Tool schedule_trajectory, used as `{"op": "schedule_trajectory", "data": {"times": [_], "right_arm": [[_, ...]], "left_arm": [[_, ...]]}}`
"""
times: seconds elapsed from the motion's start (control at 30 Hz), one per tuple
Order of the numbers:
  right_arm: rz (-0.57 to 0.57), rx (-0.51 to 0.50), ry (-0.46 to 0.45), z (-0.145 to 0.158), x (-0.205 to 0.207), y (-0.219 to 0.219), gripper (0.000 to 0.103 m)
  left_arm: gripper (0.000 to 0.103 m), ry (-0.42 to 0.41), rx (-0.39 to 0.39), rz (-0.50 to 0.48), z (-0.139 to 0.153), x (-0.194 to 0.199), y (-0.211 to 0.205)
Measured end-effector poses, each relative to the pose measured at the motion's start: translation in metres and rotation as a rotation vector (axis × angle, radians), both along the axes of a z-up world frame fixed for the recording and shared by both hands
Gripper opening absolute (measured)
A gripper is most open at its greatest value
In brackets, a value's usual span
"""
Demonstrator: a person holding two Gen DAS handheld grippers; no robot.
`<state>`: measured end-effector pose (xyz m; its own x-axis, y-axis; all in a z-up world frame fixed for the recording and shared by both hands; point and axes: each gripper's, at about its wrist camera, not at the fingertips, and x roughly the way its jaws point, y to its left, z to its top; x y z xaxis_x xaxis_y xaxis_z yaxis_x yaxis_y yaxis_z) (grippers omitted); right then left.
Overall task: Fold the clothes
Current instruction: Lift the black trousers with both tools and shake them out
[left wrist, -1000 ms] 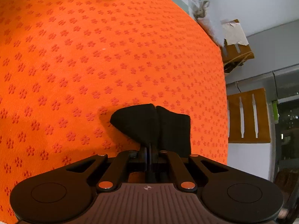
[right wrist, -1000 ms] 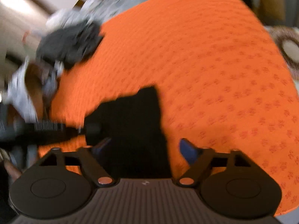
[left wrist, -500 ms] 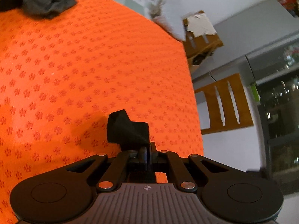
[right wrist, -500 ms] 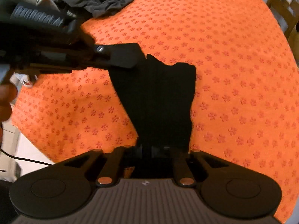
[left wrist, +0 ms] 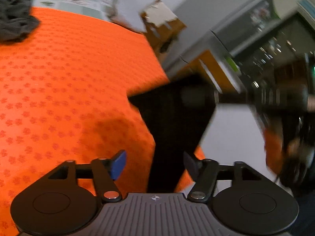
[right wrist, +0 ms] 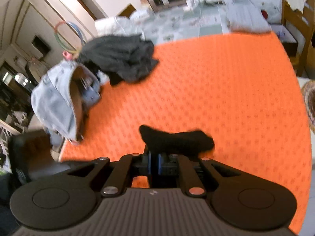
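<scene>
Black knit garment (right wrist: 177, 140) hangs above the orange flower-patterned table (right wrist: 226, 90), pinched only by the right tool (right wrist: 154, 165) while the left tool (left wrist: 155, 162) is opening around it; folded edges risk slipping loose.

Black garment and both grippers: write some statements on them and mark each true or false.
1. The right gripper is shut on the small black fabric garment. True.
2. The left gripper is clamped on that garment. False: its jaws are opening, and the cloth hangs between them unpinched.
3. The tabletop wears an orange flower-patterned cloth. True.
4. A crumpled dark grey garment lies at the cloth's far edge. True.
5. The pale blue denim piece lies folded at the cloth's centre. False: it is bunched at the edge.
</scene>
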<state>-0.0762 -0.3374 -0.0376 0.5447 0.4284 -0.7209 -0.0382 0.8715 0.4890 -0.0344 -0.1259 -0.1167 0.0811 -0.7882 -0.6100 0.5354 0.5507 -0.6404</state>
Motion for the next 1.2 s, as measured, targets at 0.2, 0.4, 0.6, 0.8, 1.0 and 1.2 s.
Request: {"op": "schedule_trajectory", "data": {"times": [0.2,0.4,0.6,0.8,1.0,1.2], "right_arm": [[-0.021,0.014,-0.081,0.043,0.016,-0.009,0.008],[-0.058,0.062,-0.166,0.084,0.022,-0.026,0.008],[-0.088,0.024,-0.200,0.099,0.023,-0.043,0.008],[-0.105,-0.080,-0.141,0.071,0.020,-0.053,0.016],[-0.065,-0.162,-0.051,0.029,0.003,-0.052,0.060],[-0.010,-0.138,0.023,-0.016,-0.041,-0.046,0.088]], "left_arm": [[0.086,-0.029,0.028,-0.091,-0.010,-0.010,-0.024],[0.070,0.018,0.061,-0.125,-0.036,-0.014,-0.041],[0.013,0.047,0.006,-0.116,-0.032,-0.017,-0.034],[0.009,0.002,-0.052,-0.107,0.008,-0.019,-0.029],[0.007,-0.035,-0.134,-0.062,0.050,-0.010,-0.024],[0.006,-0.079,-0.154,-0.029,0.067,0.002,-0.032]]}}
